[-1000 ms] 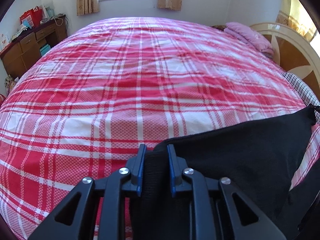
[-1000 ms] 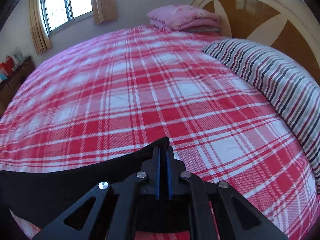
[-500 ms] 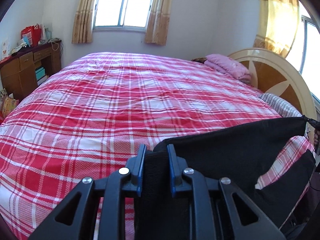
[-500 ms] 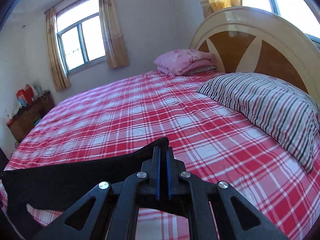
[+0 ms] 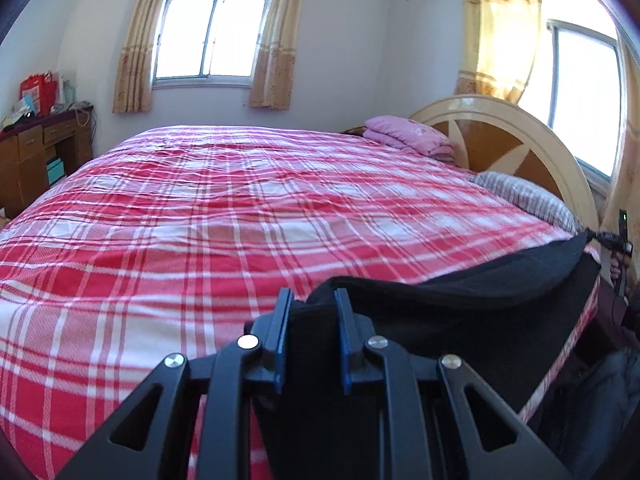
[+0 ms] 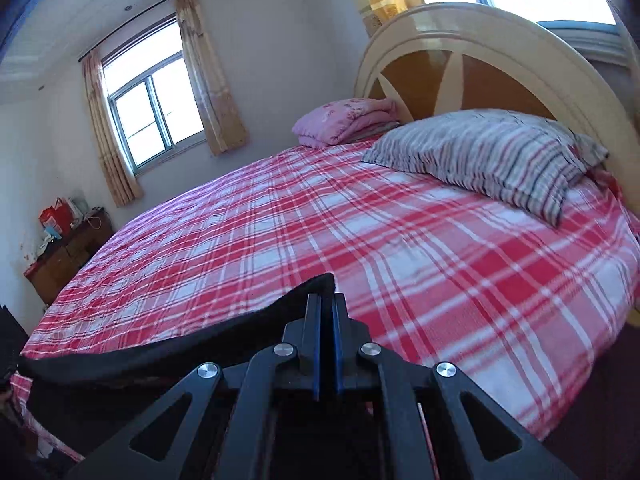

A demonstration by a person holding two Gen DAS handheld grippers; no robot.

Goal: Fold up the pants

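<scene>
The left gripper (image 5: 310, 304) pinches a thick bunch of the black pants (image 5: 480, 320) and the right gripper (image 6: 327, 308) pinches their edge at 9 o'clock, holding them stretched over the red checked bed (image 5: 200, 220).

Black pants (image 5: 480, 312) are held stretched in a sagging band above the near edge of the bed (image 5: 200, 220), one end bunched thick, the other end (image 6: 312, 292) pinched thin; lower cloth hangs down.
</scene>
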